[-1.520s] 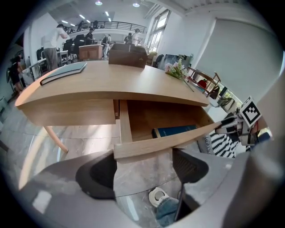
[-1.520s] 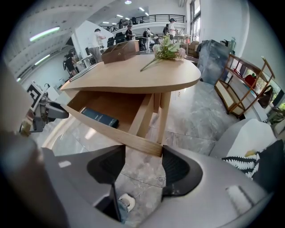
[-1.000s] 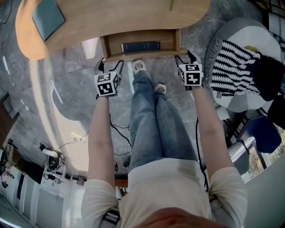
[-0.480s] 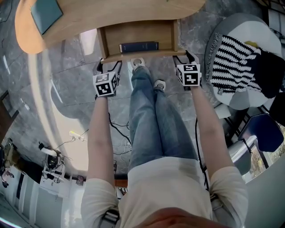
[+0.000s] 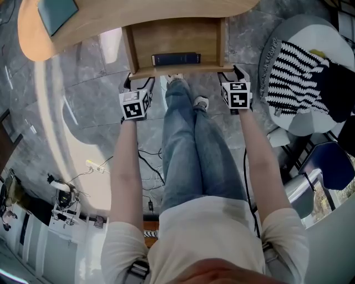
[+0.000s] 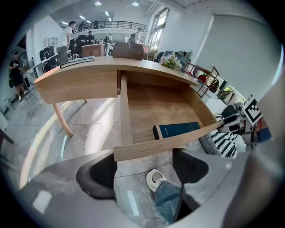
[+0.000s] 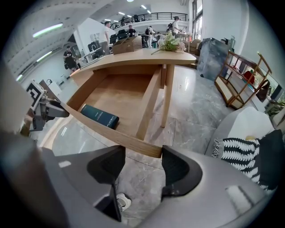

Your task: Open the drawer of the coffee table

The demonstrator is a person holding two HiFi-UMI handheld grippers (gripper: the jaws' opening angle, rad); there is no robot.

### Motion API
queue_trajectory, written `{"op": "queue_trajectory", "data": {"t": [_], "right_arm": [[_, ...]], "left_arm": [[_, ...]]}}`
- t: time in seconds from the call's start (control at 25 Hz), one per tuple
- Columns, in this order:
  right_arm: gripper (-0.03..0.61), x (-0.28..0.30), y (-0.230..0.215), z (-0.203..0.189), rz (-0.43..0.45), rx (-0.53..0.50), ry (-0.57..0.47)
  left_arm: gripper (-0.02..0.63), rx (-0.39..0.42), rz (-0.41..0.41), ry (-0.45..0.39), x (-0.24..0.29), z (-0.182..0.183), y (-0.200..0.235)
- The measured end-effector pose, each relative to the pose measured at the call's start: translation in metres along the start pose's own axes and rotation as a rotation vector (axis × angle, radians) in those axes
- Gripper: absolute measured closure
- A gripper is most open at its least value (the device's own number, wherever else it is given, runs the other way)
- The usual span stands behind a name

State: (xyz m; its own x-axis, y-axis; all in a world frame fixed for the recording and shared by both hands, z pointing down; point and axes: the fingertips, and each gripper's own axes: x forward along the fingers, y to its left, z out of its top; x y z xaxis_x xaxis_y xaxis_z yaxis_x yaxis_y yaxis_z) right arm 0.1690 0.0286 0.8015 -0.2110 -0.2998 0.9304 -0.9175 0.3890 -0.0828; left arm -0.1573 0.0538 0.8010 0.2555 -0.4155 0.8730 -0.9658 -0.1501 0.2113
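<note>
The wooden coffee table (image 5: 138, 14) has its drawer (image 5: 177, 36) pulled out toward me, with a dark blue book (image 5: 176, 58) lying inside by the front panel (image 5: 177, 70). My left gripper (image 5: 138, 82) is at the panel's left end and my right gripper (image 5: 232, 72) at its right end. In the left gripper view the panel (image 6: 164, 142) crosses just above the wide-apart jaws of the left gripper (image 6: 144, 164). The right gripper view shows the panel's end (image 7: 151, 149) sitting over the gap of the right gripper (image 7: 143, 167). Both stand open.
A person's jeans-clad legs (image 5: 186, 138) and white shoes reach under the drawer front between the grippers. A round seat with a black-and-white striped throw (image 5: 294, 69) stands at the right. A teal book (image 5: 55, 14) lies on the tabletop. Cables (image 5: 147, 163) trail on the floor.
The drawer has slid further out of the table, showing more of its wooden bottom. Both grippers stay at the ends of its front panel.
</note>
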Motion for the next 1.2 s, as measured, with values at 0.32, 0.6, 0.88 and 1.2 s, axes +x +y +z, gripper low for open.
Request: {"op": "queue_trajectory", "data": {"t": [0.32, 0.6, 0.88, 1.2], "right_arm": [[0.324, 0.014, 0.0, -0.015, -0.003, -0.022, 0.045], [0.318, 0.025, 0.0, -0.019, -0.003, -0.041, 0.056], [0.316, 0.027, -0.001, -0.02, -0.007, -0.046, 0.063], [0.325, 0.012, 0.002, -0.017, 0.0, -0.06, 0.082]], "left_arm": [[0.221, -0.007, 0.015, 0.05, 0.013, -0.018, 0.001], [0.221, -0.007, 0.027, 0.075, 0.022, -0.024, 0.004], [0.221, -0.009, 0.036, 0.086, 0.022, -0.024, 0.004], [0.221, -0.054, 0.04, 0.076, 0.004, -0.022, 0.001]]}}
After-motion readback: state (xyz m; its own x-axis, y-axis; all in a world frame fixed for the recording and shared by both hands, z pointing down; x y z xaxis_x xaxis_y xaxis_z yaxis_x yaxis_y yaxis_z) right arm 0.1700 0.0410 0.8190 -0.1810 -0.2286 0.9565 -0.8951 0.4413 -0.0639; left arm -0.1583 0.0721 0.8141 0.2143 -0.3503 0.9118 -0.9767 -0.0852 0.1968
